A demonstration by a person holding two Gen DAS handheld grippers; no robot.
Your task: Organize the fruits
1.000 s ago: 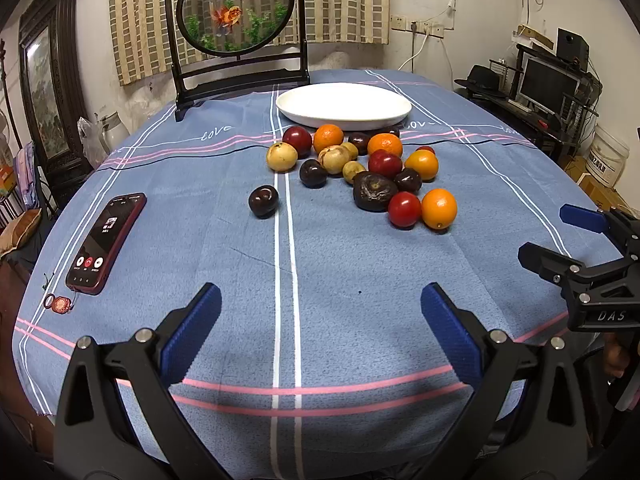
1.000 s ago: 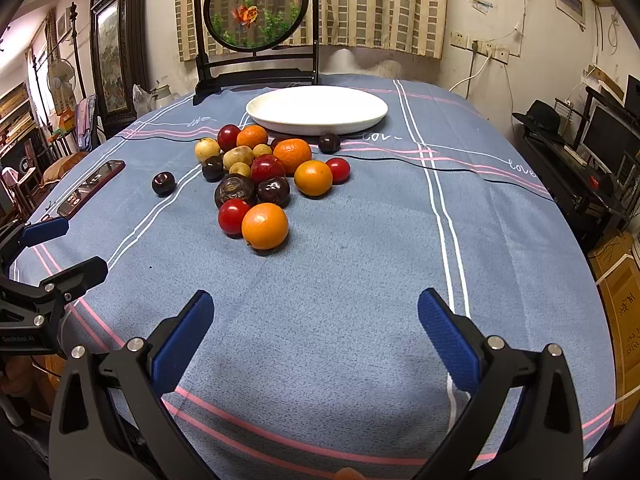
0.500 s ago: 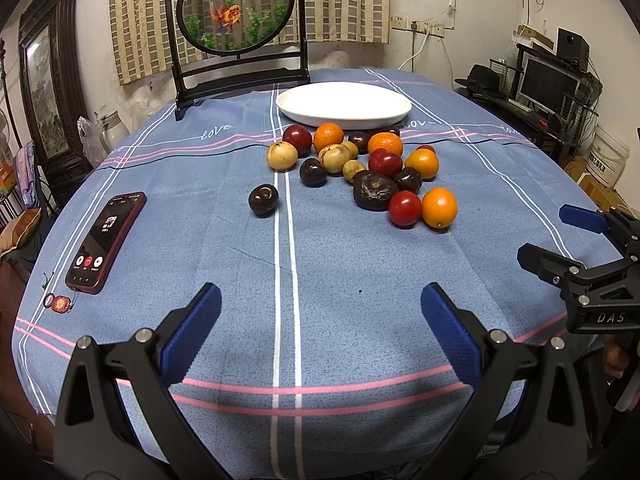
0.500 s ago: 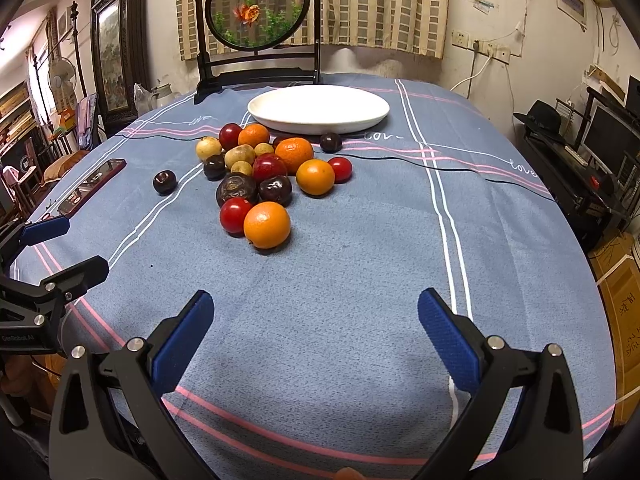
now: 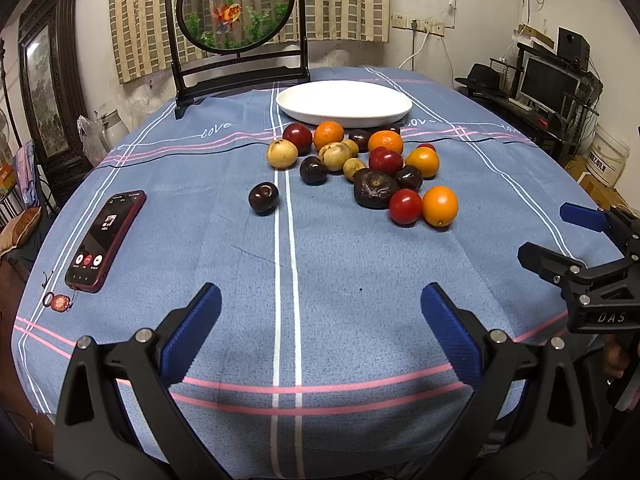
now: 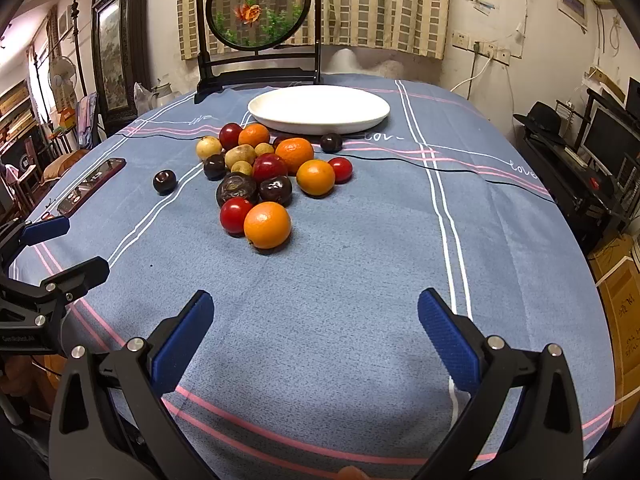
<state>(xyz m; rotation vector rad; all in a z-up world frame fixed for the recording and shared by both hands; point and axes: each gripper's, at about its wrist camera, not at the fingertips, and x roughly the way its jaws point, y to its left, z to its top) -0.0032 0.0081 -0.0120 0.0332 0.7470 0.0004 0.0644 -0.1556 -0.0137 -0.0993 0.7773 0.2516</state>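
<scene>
A cluster of fruits lies mid-table on the blue cloth: oranges point(image 5: 439, 205) point(image 6: 267, 224), red ones point(image 5: 405, 207), dark plums, yellow-brown ones point(image 5: 282, 153). One dark plum point(image 5: 263, 197) point(image 6: 164, 181) lies apart to the left. An empty white plate point(image 5: 344, 103) point(image 6: 318, 109) sits behind the cluster. My left gripper point(image 5: 320, 328) is open and empty over the near cloth. My right gripper point(image 6: 314, 330) is open and empty too, well short of the fruits. It also shows at the right edge of the left wrist view point(image 5: 560, 236).
A red phone point(image 5: 105, 235) with a lit screen lies at the left, a small charm point(image 5: 58, 302) beside it. A framed round goldfish screen point(image 5: 236, 28) stands at the table's far edge. Shelves, a monitor and boxes stand to the right of the table.
Both views have crept slightly closer to the fruits. Both grippers stay open and nothing on the table has moved.
</scene>
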